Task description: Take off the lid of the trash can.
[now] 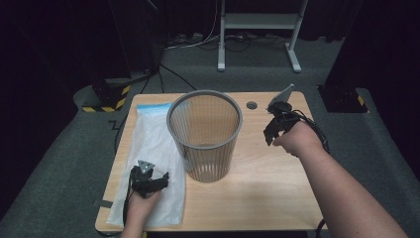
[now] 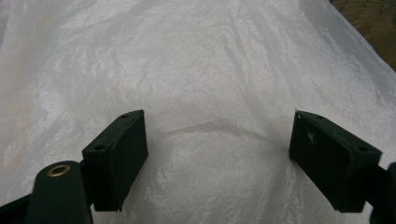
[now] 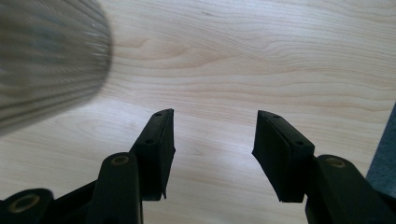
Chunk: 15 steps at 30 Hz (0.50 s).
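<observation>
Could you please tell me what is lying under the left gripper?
A flat, crinkled white plastic bag lies under the open left gripper, on the wooden table. Whatever lies beneath the bag is covered.

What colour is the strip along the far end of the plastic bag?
Light blue, across the far end of the white plastic bag, beside the grey bin; clearest in the high view.

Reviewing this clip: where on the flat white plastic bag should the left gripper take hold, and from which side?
Probably the near end of the white plastic bag, from above. It lies flat on the table, so no edge stands up; the left gripper, jaws open over a slight crease, could pinch up that fold.
</observation>
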Motion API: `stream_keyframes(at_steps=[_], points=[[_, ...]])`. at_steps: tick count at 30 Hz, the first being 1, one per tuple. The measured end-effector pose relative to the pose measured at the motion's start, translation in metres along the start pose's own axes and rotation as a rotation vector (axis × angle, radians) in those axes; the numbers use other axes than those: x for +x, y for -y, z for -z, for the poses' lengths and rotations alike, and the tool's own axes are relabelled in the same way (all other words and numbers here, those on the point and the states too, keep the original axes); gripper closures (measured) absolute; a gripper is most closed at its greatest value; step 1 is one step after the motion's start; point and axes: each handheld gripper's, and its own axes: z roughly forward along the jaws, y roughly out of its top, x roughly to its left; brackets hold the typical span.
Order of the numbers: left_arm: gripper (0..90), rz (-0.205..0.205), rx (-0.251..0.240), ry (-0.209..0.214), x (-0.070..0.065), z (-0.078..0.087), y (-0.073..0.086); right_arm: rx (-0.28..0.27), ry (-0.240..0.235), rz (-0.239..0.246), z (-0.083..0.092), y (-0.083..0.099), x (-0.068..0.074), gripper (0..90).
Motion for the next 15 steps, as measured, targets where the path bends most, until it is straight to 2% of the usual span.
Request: stream_keyframes(at_steps=[6,11,12,15], points=[[19.3,-0.003,-0.002,0.001,0.0,0.0,0.0,0.019,-0.023,0.022,0.012,-0.008,0.012,48.9],[19.3,-0.007,0.003,0.005,0.001,0.001,0.0,0.022,-0.001,0.059,0.026,-0.014,0.021,49.8],[19.3,-0.007,0.001,0.004,0.001,0.001,0.0,0.017,0.006,0.08,0.028,-0.014,0.022,49.8],[19.4,-0.008,0.003,0.008,0.001,0.001,0.001,0.017,0.001,0.065,0.038,-0.018,0.027,52.4]])
